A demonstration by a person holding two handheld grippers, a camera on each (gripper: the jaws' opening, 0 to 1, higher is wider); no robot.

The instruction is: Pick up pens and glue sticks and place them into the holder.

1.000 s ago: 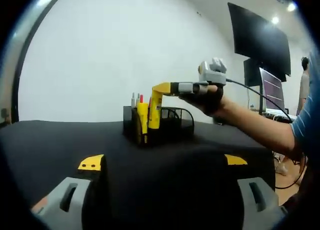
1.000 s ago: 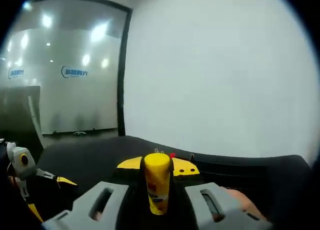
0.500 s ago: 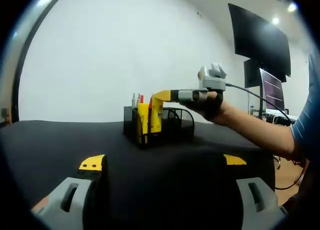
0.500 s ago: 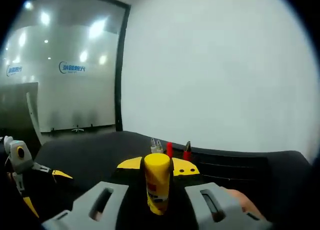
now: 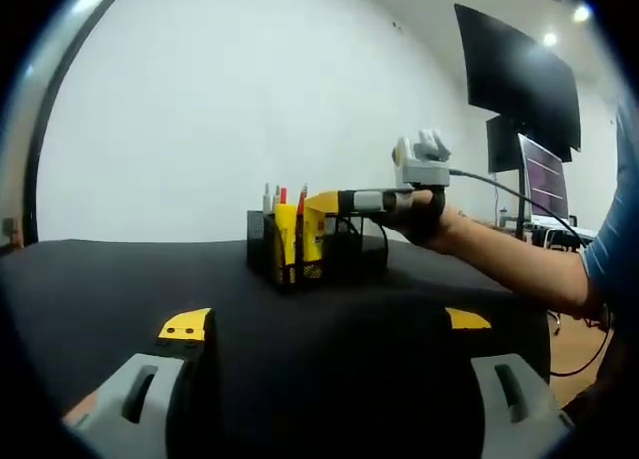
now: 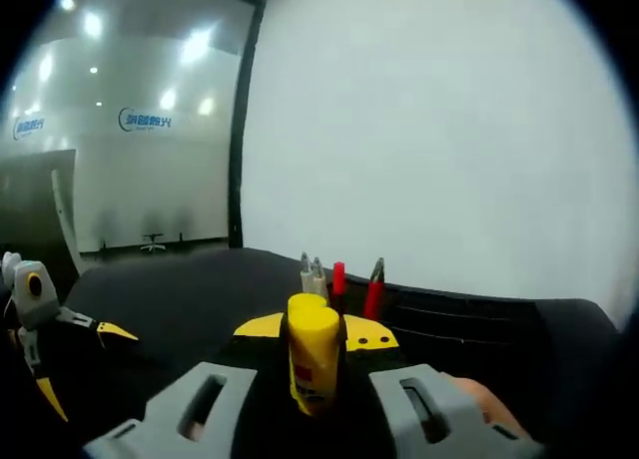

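A black mesh holder (image 5: 351, 247) stands on the black table (image 5: 120, 279) with several pens (image 5: 275, 197) and a yellow glue stick (image 5: 286, 231) upright in it. My right gripper (image 5: 321, 202), held by a hand from the right, is shut on another yellow glue stick (image 5: 313, 234) that is lowered into the holder's front compartment. In the right gripper view that glue stick (image 6: 315, 354) sits between the jaws of the right gripper (image 6: 316, 331), with pen tips (image 6: 338, 277) just behind. My left gripper (image 5: 325, 321) hangs open and empty well in front of the holder.
Dark monitors (image 5: 517, 75) and a lit screen (image 5: 544, 175) stand at the far right, with a person (image 5: 609, 160) beyond. A white wall (image 5: 200, 110) backs the table. The left gripper (image 6: 30, 309) appears low at the left of the right gripper view.
The right gripper has come down with the glue stick, sinking it into the holder. The pen tips now stand higher in the right gripper view. The left gripper has stayed put.
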